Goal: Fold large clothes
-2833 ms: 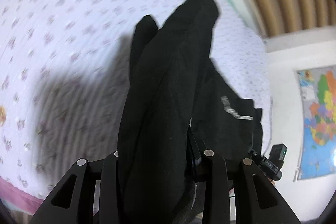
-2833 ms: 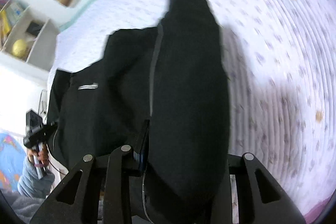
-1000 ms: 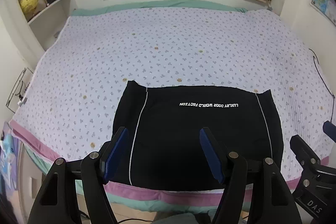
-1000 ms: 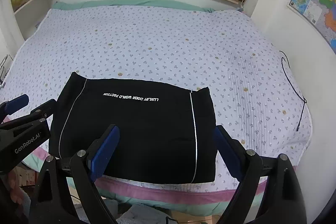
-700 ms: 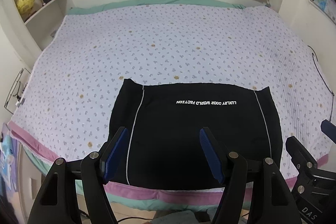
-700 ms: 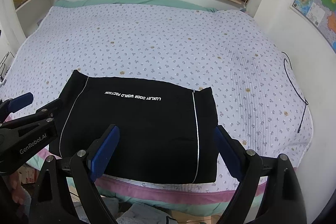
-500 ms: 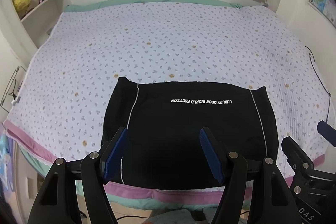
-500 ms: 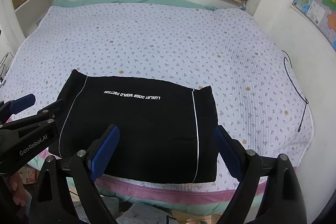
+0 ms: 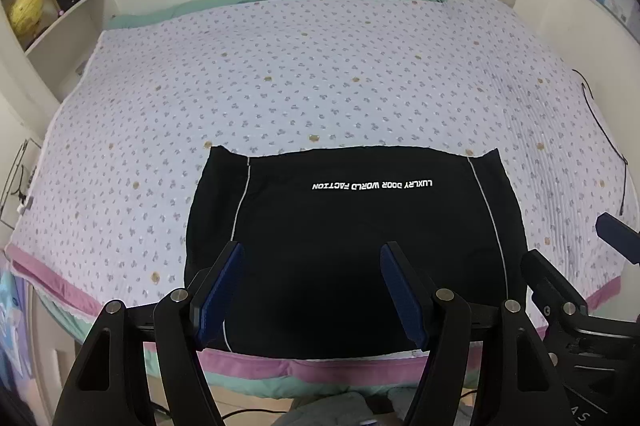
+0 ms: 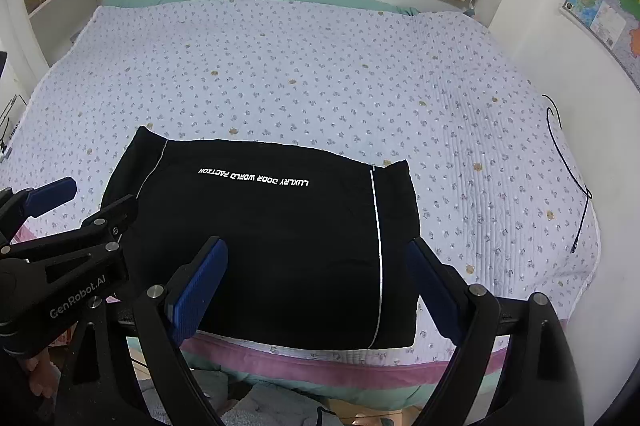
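Note:
A black garment (image 9: 352,238) (image 10: 272,238) with thin white side stripes and white lettering lies folded into a flat rectangle on the bed's near edge. My left gripper (image 9: 312,266) hovers above its near half, open, with nothing between the blue pads (image 9: 218,290). My right gripper (image 10: 316,262) is also open and empty, held above the garment's right part. Each gripper shows at the edge of the other's view, the right gripper (image 9: 576,290) to the right and the left gripper (image 10: 60,226) to the left.
The bed (image 9: 320,74) carries a pale flowered quilt with a pink border (image 9: 248,360) along the near edge. White shelves with a yellow globe (image 9: 26,8) stand at the left. A black cable (image 10: 576,186) hangs by the right wall, where a map (image 10: 608,6) is pinned.
Earlier both grippers held the hanging black garment; now it lies folded on the bed and both are open above it. Over the last second the left view shifted slightly; the garment stayed put.

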Motion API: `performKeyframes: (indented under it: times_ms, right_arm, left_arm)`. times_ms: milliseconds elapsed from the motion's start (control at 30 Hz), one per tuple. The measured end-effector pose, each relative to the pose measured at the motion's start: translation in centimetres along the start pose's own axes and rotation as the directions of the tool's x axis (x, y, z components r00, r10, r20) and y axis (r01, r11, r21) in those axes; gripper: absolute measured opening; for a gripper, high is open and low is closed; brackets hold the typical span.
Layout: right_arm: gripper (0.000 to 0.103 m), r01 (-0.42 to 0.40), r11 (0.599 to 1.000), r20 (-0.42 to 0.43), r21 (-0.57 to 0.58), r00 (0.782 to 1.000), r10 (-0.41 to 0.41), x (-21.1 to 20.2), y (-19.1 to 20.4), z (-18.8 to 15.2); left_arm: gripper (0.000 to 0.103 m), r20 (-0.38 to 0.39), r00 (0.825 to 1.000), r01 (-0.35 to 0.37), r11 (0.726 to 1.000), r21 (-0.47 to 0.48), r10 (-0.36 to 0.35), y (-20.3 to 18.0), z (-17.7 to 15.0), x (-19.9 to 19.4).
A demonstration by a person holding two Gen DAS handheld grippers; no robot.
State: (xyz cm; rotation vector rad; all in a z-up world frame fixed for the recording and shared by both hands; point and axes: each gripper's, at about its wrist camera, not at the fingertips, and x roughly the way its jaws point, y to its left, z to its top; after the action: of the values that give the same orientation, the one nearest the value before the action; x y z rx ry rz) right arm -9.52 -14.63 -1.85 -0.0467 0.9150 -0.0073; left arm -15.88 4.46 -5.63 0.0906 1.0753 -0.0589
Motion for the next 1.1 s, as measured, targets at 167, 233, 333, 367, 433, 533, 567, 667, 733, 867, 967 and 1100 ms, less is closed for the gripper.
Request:
performKeyframes:
  times_ms: [167, 233, 333, 367, 433, 533, 567, 667, 733, 867, 967, 1100]
  right_arm:
    - [0.091, -0.007, 1.0, -0.005, 0.002, 1.0, 0.007, 0.4, -0.2, 0.3]
    - [0.091, -0.011, 1.0, -0.003, 0.0, 1.0, 0.011, 0.4, -0.1, 0.4]
    - [0.091, -0.012, 1.0, 0.0, -0.003, 1.0, 0.012, 0.5, -0.1, 0.6]
    - [0.091, -0.009, 1.0, 0.0, -0.004, 1.0, 0.009, 0.5, 0.0, 0.7]
    - [0.091, -0.006, 1.0, -0.002, -0.004, 1.0, 0.006, 0.7, -0.1, 0.7]
    - [0.091, -0.008, 1.0, -0.008, -0.003, 1.0, 0.008, 0.9, -0.2, 0.7]
    - [0.091, -0.007, 1.0, -0.009, -0.003, 1.0, 0.007, 1.0, -0.3, 0.7]
    - [0.091, -0.006, 1.0, -0.01, -0.005, 1.0, 0.006, 1.1, -0.3, 0.7]
    - [0.091, -0.004, 1.0, -0.014, -0.005, 1.0, 0.004, 1.2, -0.3, 0.7]
    - [0.091, -0.001, 1.0, -0.018, -0.007, 1.0, 0.001, 1.3, -0.3, 0.7]
    - [0.091, -0.003, 1.0, -0.019, -0.008, 1.0, 0.003, 1.4, -0.4, 0.7]
    - [0.091, -0.006, 1.0, -0.024, -0.014, 1.0, 0.006, 1.6, -0.5, 0.8]
  left_arm:
    - [0.071, -0.009, 1.0, -0.005, 1.0, 0.007, 0.005, -0.4, 0.3, 0.3]
    - [0.071, -0.017, 1.0, -0.008, 1.0, 0.013, 0.008, -0.5, 0.4, 0.5]
    - [0.071, -0.017, 1.0, -0.007, 1.0, 0.018, 0.007, -0.6, 0.5, 0.6]
    - [0.071, -0.015, 1.0, -0.008, 1.0, 0.021, 0.008, -0.7, 0.6, 0.6]
    - [0.071, -0.012, 1.0, -0.009, 1.0, 0.025, 0.009, -0.8, 0.7, 0.7]
    - [0.071, -0.015, 1.0, -0.006, 1.0, 0.025, 0.006, -0.9, 0.8, 0.8]
    - [0.071, -0.017, 1.0, -0.004, 1.0, 0.026, 0.005, -0.9, 0.8, 0.9]
    - [0.071, -0.022, 1.0, -0.002, 1.0, 0.027, 0.003, -1.0, 0.9, 1.0]
    - [0.071, -0.025, 1.0, -0.003, 1.0, 0.029, 0.004, -1.0, 0.9, 1.1]
    - [0.071, -0.03, 1.0, -0.002, 1.0, 0.03, 0.003, -1.2, 0.9, 1.3]
    - [0.071, -0.031, 1.0, -0.004, 1.0, 0.03, 0.005, -1.2, 0.9, 1.3]
    - [0.071, -0.038, 0.999, -0.006, 1.0, 0.03, 0.007, -1.1, 0.9, 1.5]
